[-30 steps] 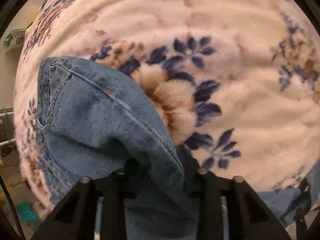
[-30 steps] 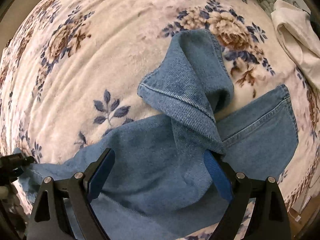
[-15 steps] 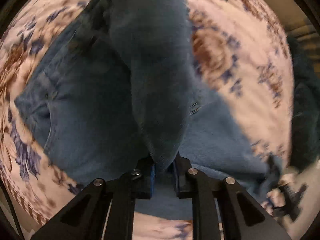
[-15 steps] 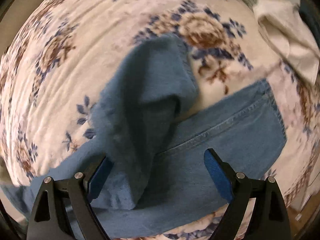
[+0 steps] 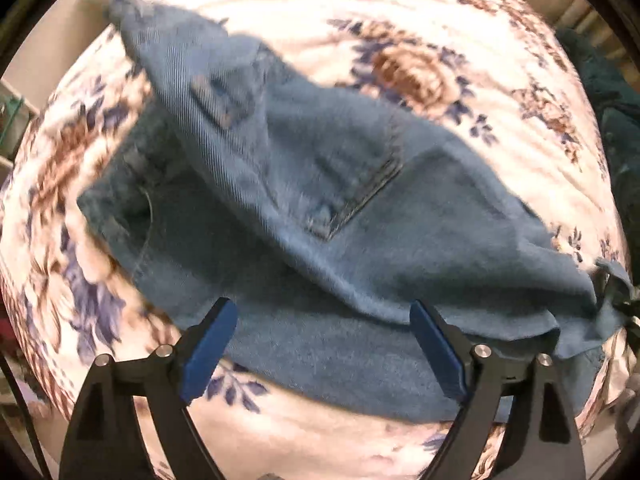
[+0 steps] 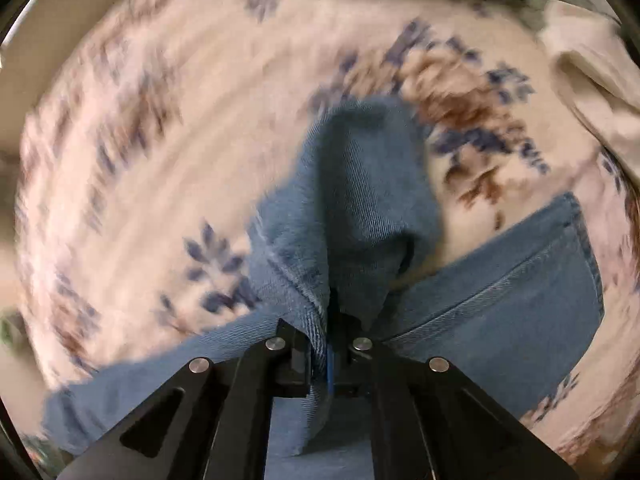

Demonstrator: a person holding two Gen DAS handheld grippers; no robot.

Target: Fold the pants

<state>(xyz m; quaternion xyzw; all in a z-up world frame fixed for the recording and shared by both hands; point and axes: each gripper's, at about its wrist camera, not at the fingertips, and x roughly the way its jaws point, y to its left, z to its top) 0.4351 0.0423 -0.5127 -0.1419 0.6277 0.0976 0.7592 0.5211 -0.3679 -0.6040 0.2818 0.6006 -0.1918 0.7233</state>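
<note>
Left wrist view: the jeans [image 5: 320, 208] are spread, partly folded over, on a floral blanket [image 5: 460, 32]; the left gripper [image 5: 320, 344] is seen above them, jaws opening, nothing pinched.

Right wrist view: a fold of jeans [image 6: 352, 208] is pinched by the right gripper [image 6: 330, 360], its jaws pressed together.

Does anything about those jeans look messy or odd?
Yes. The jeans lie crooked and bunched on the floral blanket, one layer flopped diagonally over another. The right gripper pinches a raised fold.

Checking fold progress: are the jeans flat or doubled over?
Doubled over, untidily: the jeans lie layer on layer on the floral blanket.
</note>
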